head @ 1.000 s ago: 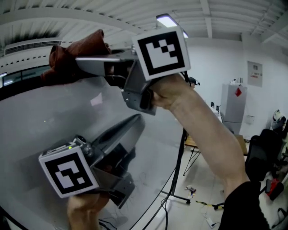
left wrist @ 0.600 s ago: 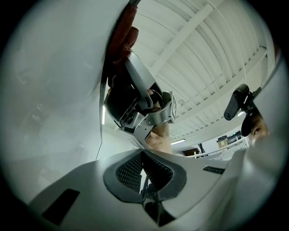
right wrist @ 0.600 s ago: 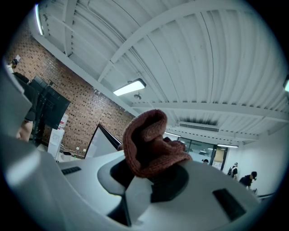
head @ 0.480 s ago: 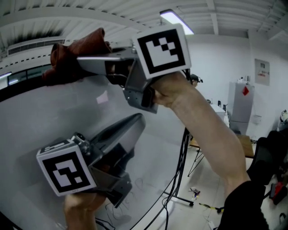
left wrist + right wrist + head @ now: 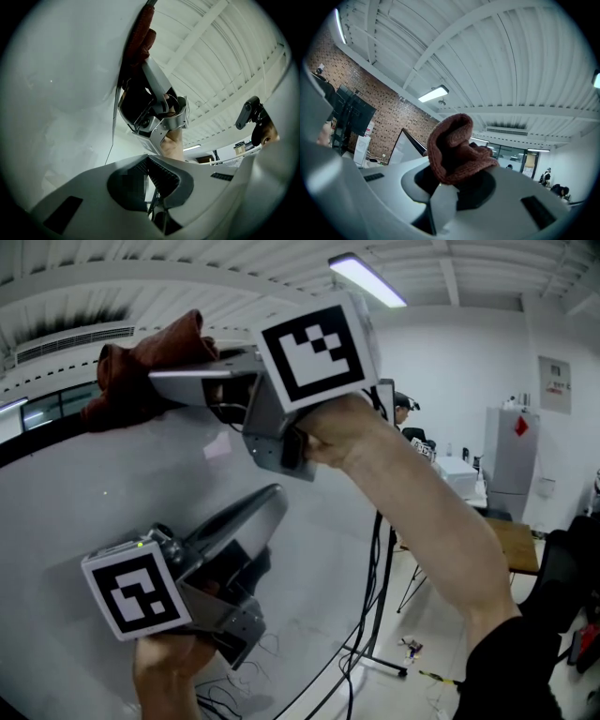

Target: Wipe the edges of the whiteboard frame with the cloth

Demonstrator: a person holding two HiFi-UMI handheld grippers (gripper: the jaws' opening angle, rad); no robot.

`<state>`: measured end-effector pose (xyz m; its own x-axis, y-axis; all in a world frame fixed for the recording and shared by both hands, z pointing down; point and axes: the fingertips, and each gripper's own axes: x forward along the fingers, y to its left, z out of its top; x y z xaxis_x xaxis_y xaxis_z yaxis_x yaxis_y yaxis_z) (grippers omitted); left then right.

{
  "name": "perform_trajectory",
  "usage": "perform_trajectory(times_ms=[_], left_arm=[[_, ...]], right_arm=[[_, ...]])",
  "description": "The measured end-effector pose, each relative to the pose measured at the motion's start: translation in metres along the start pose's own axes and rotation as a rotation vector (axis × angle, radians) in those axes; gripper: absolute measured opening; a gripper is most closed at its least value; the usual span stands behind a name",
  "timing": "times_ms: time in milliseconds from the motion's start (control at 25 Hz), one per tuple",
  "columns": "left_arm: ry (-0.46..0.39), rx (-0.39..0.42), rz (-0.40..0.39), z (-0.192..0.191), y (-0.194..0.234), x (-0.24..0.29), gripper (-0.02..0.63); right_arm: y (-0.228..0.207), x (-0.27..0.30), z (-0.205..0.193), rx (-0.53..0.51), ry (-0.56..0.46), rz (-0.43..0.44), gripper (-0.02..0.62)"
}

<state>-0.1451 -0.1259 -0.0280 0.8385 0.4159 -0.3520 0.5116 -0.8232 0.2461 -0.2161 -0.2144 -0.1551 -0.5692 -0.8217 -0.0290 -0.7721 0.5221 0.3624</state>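
A rust-brown cloth is bunched on the dark top edge of the whiteboard frame. My right gripper is shut on it and holds it against that edge. In the right gripper view the cloth bulges up out of the right gripper. My left gripper is lower down, shut and holding nothing, with its tips close to the white board surface. The left gripper view looks up along the board to the cloth and the right gripper's body.
The board's black stand and hanging cables are at the lower right. Beyond them stand a wooden table and a white cabinet. A person is in the background. Another whiteboard leans near a brick wall.
The right gripper and the cloth have slid slightly left along the top edge. The left gripper has stayed shut in about the same place.
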Motion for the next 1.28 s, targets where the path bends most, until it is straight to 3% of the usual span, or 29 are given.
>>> perform_trajectory(times_ms=[320, 640, 840, 1280], left_arm=[[0.005, -0.001, 0.027, -0.026, 0.010, 0.072, -0.003], [-0.001, 0.002, 0.035, -0.039, 0.012, 0.103, -0.003], [-0.009, -0.009, 0.060, -0.044, 0.029, 0.146, -0.003], [-0.049, -0.029, 0.081, -0.048, 0.032, 0.141, -0.003]], right_arm=[[-0.034, -0.057, -0.010, 0.015, -0.011, 0.038, 0.077], [-0.048, -0.071, -0.020, 0.068, -0.001, 0.038, 0.077], [-0.086, -0.103, -0.025, 0.084, 0.002, 0.042, 0.077], [-0.091, -0.103, -0.028, 0.083, 0.020, 0.047, 0.078]])
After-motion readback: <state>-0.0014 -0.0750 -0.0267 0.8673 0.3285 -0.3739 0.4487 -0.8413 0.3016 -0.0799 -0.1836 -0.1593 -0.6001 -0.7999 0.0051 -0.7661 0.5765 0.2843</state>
